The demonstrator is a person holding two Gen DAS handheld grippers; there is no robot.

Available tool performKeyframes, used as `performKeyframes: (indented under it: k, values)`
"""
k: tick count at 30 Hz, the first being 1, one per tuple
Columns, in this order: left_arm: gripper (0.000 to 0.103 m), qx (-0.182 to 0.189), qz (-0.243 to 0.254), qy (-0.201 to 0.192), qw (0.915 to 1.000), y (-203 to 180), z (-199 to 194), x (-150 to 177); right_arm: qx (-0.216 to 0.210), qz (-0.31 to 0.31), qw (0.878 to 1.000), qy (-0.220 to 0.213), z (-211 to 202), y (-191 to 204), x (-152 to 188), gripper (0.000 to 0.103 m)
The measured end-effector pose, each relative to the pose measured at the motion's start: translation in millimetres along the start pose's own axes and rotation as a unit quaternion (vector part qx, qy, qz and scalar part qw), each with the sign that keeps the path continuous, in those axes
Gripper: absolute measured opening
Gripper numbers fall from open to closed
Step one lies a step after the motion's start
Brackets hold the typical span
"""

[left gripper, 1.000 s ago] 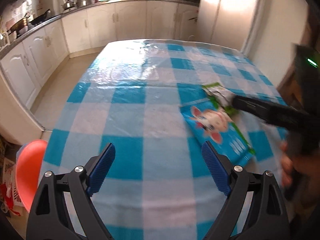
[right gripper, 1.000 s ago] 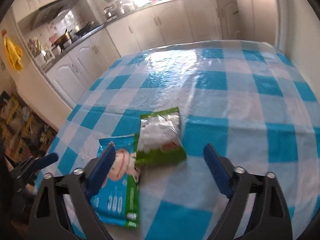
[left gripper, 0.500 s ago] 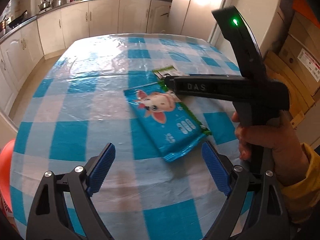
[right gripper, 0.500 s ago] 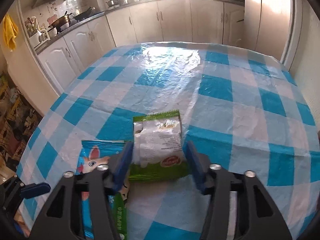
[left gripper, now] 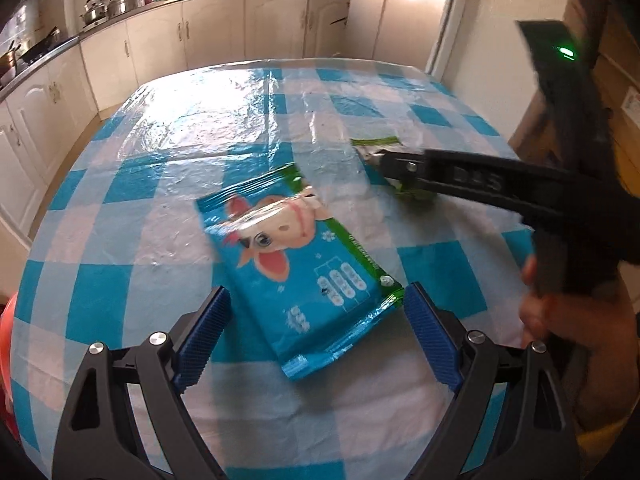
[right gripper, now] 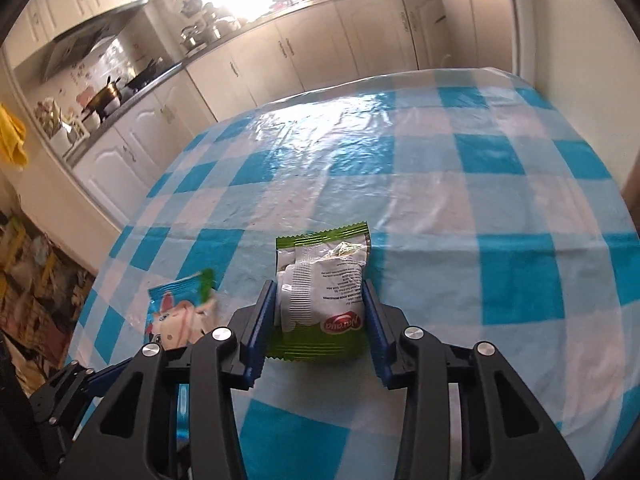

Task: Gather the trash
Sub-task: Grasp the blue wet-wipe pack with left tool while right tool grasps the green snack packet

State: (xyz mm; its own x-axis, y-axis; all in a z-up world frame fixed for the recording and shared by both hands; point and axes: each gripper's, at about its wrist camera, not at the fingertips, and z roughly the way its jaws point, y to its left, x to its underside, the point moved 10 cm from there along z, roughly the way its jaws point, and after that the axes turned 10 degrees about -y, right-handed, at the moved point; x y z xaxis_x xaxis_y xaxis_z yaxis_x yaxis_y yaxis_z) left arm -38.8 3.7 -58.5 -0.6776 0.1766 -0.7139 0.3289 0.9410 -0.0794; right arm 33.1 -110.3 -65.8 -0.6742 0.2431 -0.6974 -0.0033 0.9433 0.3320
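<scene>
A blue wipes packet with a cartoon cow (left gripper: 296,264) lies flat on the blue-and-white checked table (left gripper: 120,184). My left gripper (left gripper: 316,336) stands open just short of it, its near end between the blue pads, untouched. To the right, a green-and-white snack packet (right gripper: 324,276) sits between the pads of my right gripper (right gripper: 320,320), whose jaws are closing and press on both its sides. From the left wrist view the right gripper (left gripper: 384,160) reaches in from the right over the snack packet (left gripper: 378,144), held by a hand (left gripper: 560,312). The cow packet (right gripper: 176,312) shows at lower left.
White kitchen cabinets (left gripper: 200,32) with pots on the counter run behind and left of the table. An orange-red plastic item (left gripper: 6,340) sits below the table's left edge. Cardboard boxes (left gripper: 624,92) stand at the right; clutter (right gripper: 36,272) lies on the floor.
My right gripper's jaws have closed in from wide apart onto the snack packet. My left gripper, still open, has moved up to the cow packet, which now lies between its fingertips.
</scene>
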Motion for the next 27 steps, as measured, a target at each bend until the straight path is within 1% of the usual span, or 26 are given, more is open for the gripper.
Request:
performKeyframes:
  k: [6, 9, 11, 13, 16, 19, 21, 23, 27]
  values:
    - [0.089, -0.029, -0.024, 0.000, 0.9993, 2, 14, -11, -0.015, 0.019, 1.000, -0.003, -3, -3, -1, 0.043]
    - [0.090, -0.038, -0.025, -0.004, 0.9990, -1, 15, -12, -0.022, 0.027, 0.999, -0.004, -4, -4, -1, 0.043]
    - [0.090, -0.034, -0.044, -0.002, 0.9985, -1, 14, -14, -0.025, 0.030, 0.999, -0.005, -4, -3, 0, 0.043]
    - [0.090, -0.016, -0.071, -0.006, 0.9973, 0, 8, -16, -0.029, 0.034, 0.999, -0.005, -3, -4, 0, 0.043]
    - [0.090, -0.022, -0.093, -0.016, 0.9953, 7, 3, -20, -0.037, 0.044, 0.998, -0.006, -3, -6, 0, 0.043]
    - [0.090, -0.034, -0.108, -0.007, 0.9935, 10, 11, -20, -0.037, 0.044, 0.998, -0.006, -3, -7, 0, 0.043]
    - [0.090, -0.048, -0.108, -0.015, 0.9928, 12, 15, -25, -0.040, 0.047, 0.998, -0.007, -3, -6, 0, 0.043]
    - [0.090, -0.058, -0.110, -0.013, 0.9921, 13, 20, -27, -0.040, 0.046, 0.998, -0.007, -3, -6, 0, 0.043]
    - [0.090, -0.090, -0.064, -0.005, 0.9938, 8, 31, -29, -0.041, 0.048, 0.998, -0.007, -4, -7, 0, 0.044]
